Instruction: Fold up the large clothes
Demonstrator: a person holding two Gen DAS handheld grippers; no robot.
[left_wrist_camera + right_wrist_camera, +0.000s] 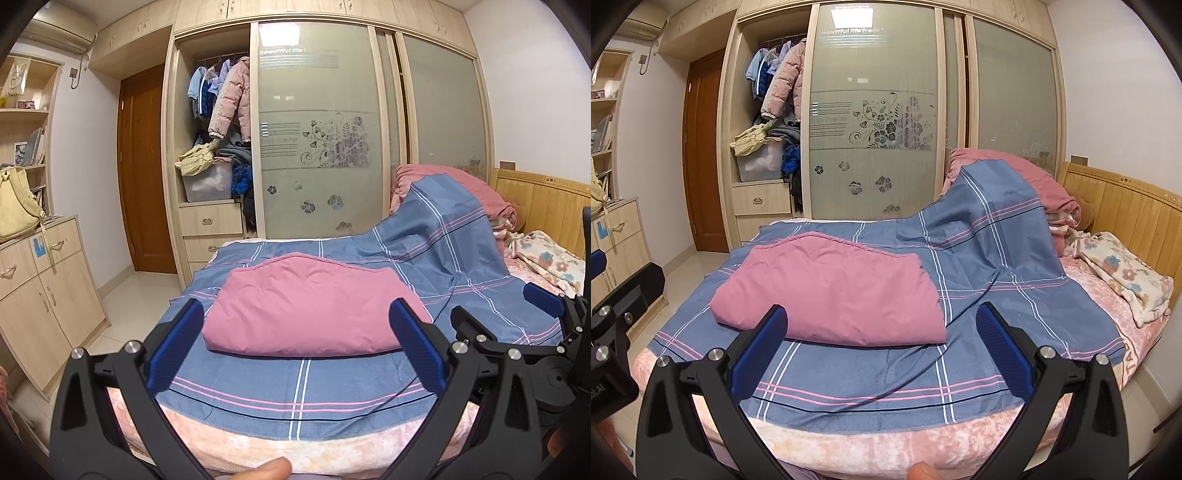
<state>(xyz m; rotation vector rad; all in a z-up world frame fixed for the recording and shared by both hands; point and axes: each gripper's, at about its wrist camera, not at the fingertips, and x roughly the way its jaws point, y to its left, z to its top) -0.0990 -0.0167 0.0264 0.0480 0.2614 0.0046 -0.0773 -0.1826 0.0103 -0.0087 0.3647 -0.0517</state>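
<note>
A folded pink garment [310, 306] is seen lying flat on a blue checked sheet [295, 391] spread over the bed [280, 448], towards the near edge and left of the bed's middle. The left tool [295, 347] is held just short of the near edge of the bed, its blue-padded fingers [173, 347] spread wide and nothing gripped between them; the garment is framed in the gap but is not touched. The right tool [882, 350] is likewise released, its jaws wide apart and empty, and is held beside the left one, over the near edge. At the far right the sheet is draped up over a pink quilt [1045, 181], beside a floral blanket [1126, 277] near the wooden headboard [1126, 206]. A fingertip [266, 470], probably a thumb, is glimpsed at the bottom of each view. Behind the bed a wardrobe [317, 122] stands partly open.
</note>
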